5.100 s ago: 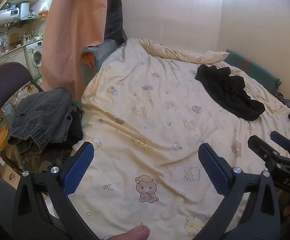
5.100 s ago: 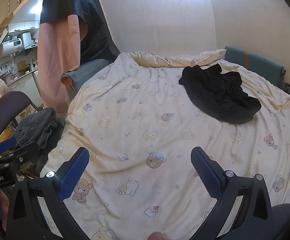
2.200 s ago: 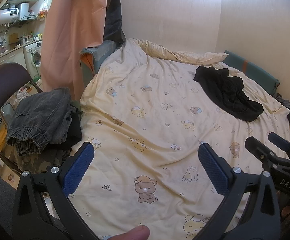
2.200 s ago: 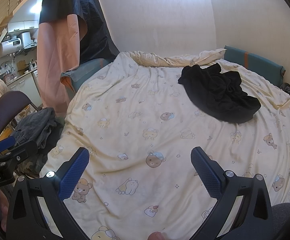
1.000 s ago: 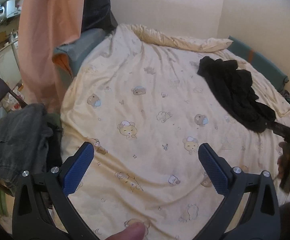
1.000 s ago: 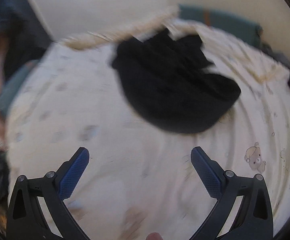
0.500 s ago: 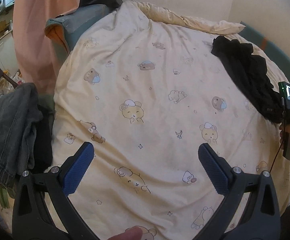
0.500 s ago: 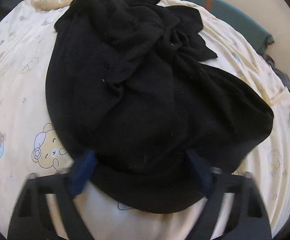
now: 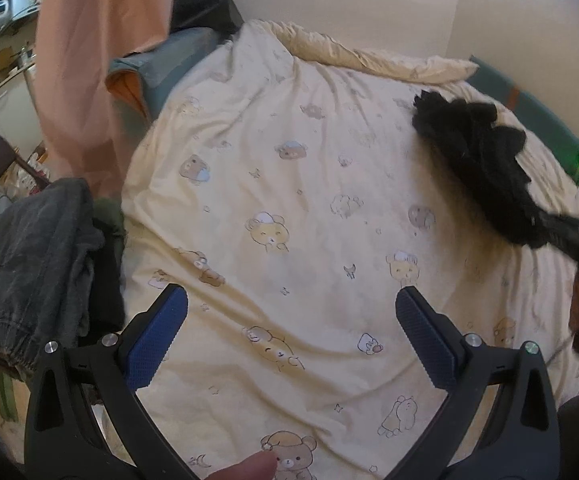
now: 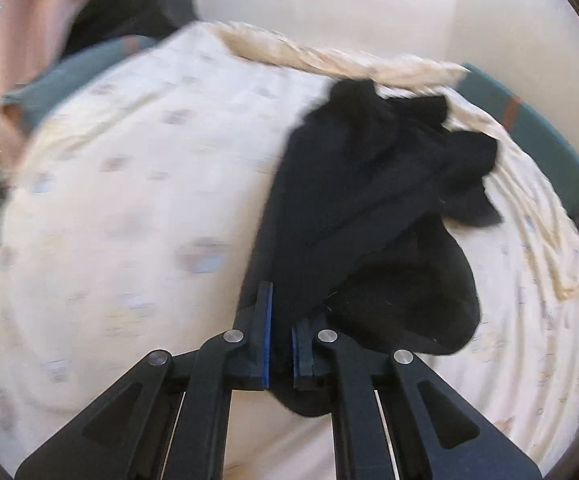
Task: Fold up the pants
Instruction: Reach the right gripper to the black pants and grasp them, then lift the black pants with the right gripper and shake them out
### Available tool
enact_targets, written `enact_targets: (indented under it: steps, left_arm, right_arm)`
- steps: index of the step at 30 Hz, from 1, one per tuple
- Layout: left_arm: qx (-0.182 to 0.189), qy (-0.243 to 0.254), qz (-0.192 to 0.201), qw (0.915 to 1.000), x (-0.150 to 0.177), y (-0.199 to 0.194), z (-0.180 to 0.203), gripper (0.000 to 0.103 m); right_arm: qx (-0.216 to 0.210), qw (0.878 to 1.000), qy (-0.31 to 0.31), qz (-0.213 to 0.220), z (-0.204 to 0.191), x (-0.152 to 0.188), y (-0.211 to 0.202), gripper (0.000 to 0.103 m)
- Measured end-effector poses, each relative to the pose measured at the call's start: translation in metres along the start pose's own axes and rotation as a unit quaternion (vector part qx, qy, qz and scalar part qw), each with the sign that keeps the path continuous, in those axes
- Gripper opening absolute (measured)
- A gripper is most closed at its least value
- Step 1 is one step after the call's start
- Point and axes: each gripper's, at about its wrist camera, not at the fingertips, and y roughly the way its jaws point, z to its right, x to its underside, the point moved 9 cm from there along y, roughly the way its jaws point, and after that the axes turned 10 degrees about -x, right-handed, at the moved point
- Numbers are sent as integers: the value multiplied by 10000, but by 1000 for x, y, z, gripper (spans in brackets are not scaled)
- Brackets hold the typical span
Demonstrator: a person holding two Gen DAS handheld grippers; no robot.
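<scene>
Right gripper (image 10: 281, 336) — jaws wide apart over bare duvet (image 10: 129, 200) a second ago — now clamped on the near edge of the black pants (image 10: 369, 208). Pants pulled taut toward it, no longer a loose heap. Left gripper (image 9: 289, 336) moved closer over the bed

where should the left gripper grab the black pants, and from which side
Take the near hem of the black pants beside where the right gripper is shut on it, coming low from the near edge of the bed. That edge lies flat and free; the far end is bunched. The left gripper is open.
</scene>
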Motion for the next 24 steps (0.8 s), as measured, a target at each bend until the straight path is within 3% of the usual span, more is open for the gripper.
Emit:
enact_targets:
  steps: [6, 10, 14, 17, 18, 24]
  left_arm:
    - [-79, -252, -45, 9996, 7, -19, -34, 103]
    - [-145, -326, -89, 9993, 15, -28, -54, 103]
    - [-173, -418, -145, 9989, 20, -35, -71, 103]
    - [-177, -520, -174, 9983, 22, -36, -80, 103]
    - [-175, -531, -218, 9982, 23, -35, -82, 103]
    - [-137, -422, -457, 9980, 33, -23, -71, 103]
  right_arm:
    - [-1024, 9940, -369, 144, -116, 32, -45, 6]
    - [-1969, 9795, -425, -11, -192, 75, -67, 6]
    - [-2979, 9512, -744, -295, -284, 126, -96, 6]
    - [-4063, 9110, -445, -547, -334, 155, -119, 6]
    - [-4224, 9029, -392, -699, -343, 165, -120, 6]
    - [-3540, 9219, 169, -1567, -325, 210, -74, 13]
